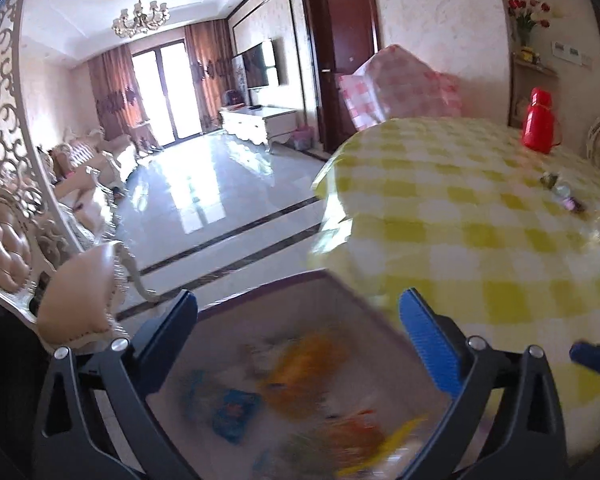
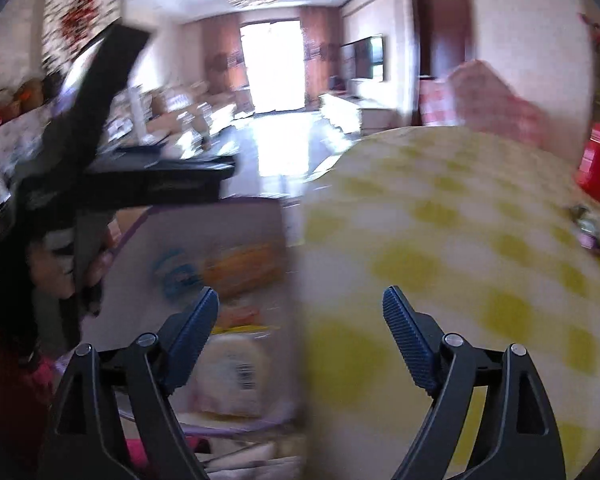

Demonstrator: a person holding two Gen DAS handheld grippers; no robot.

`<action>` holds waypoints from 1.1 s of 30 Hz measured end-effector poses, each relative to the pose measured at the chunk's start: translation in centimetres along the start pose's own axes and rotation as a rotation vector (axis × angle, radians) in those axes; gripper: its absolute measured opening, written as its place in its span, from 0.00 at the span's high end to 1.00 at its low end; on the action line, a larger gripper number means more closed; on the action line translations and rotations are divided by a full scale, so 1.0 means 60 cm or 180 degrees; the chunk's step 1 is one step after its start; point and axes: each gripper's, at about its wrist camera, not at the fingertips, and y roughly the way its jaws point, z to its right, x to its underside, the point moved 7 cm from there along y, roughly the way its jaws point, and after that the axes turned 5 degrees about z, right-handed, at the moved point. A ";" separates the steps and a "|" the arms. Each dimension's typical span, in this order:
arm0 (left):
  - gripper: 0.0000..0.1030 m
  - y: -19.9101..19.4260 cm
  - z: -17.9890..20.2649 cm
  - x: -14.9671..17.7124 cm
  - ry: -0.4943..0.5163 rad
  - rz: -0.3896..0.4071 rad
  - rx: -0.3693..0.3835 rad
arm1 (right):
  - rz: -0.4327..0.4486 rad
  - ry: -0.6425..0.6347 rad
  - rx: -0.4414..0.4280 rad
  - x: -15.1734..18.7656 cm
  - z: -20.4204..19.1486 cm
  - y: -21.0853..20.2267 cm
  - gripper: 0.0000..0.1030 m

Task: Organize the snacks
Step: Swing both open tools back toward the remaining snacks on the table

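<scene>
Left wrist view
- My left gripper point(image 1: 298, 322): I am holding it with its two blue-padded fingers spread wide; nothing is pinched between them.
- Snack box point(image 1: 260, 312): it is sitting below and between my fingers, beside the table edge; its purple rim is showing at the far side.
- Snacks point(image 1: 300, 380): packets are lying loose on the box floor, an orange one near the middle, a blue one point(image 1: 236, 414) to its left, red and yellow ones lower right; all are blurring, so I cannot read them.
- Table point(image 1: 480, 208): it is wearing a yellow-and-white checked cloth and filling the right side.
- Red flask point(image 1: 540, 120): it is standing upright at the far side of the table.
- Small wrapped bits point(image 1: 564, 194): they are lying near the table's right edge, well apart from the box.
- My right gripper point(image 1: 592, 354): only a blue tip is poking in at the right.

Right wrist view
- My right gripper point(image 2: 300, 312): I am keeping its fingers wide apart over the line where box and table are meeting; they are gripping nothing.
- Snack box point(image 2: 236, 216): it is lying left of the table, with blurry orange and blue packets inside and a pale packet point(image 2: 236, 372) with a barcode nearest my left finger.
- My left gripper point(image 2: 140, 128): its dark fingers are hanging open above the far left of the box.
- My hand point(image 2: 60, 268): it is holding that tool's grip.
</scene>
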 end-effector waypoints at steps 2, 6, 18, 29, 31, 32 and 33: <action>0.02 -0.003 0.052 -0.020 -0.0129 -0.0042 0.0317 | 0.0053 0.0225 0.0270 -0.004 0.079 -0.021 0.17; 0.02 -0.009 0.204 -0.075 -0.0146 0.0009 0.0982 | 0.0097 0.0590 0.0827 0.002 0.224 -0.060 0.16; 0.02 0.181 0.649 -0.099 -0.0013 -0.0419 0.1596 | 0.0111 0.1821 0.1711 0.070 0.595 -0.146 0.16; 0.02 0.347 0.695 -0.186 -0.0692 -0.0109 0.1386 | -0.0168 0.1947 0.1628 0.008 0.761 0.027 0.16; 0.02 0.371 0.673 -0.192 -0.0735 -0.0132 0.1299 | -0.0224 0.1971 0.1572 -0.016 0.781 0.077 0.16; 0.02 0.380 0.653 -0.195 -0.0838 -0.0107 0.1190 | -0.0237 0.1996 0.1561 -0.024 0.791 0.094 0.16; 0.02 0.385 0.632 -0.197 -0.1010 -0.0092 0.1104 | -0.0264 0.2050 0.1565 -0.039 0.805 0.122 0.16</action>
